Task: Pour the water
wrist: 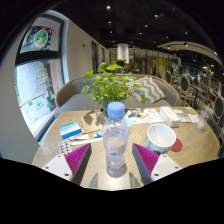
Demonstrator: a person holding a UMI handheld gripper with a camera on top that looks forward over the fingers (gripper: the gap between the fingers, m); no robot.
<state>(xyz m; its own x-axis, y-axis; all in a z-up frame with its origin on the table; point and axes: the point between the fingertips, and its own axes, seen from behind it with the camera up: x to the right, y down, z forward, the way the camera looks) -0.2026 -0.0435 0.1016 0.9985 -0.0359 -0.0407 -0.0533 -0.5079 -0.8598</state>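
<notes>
A: Where is the water bottle (117, 139) seen?
B: Upright betw. the gripper (117, 160) fingers, blue cap up; pads appear pressed on both sides, so it is held. White cup (160, 136) is seen to the right, plant (110, 84) beyond, on the table (195, 148)

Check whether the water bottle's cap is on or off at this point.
On. The bottle stands upright between the gripper's pads, its blue cap seated on the neck. The white cup sits beside it.
</notes>
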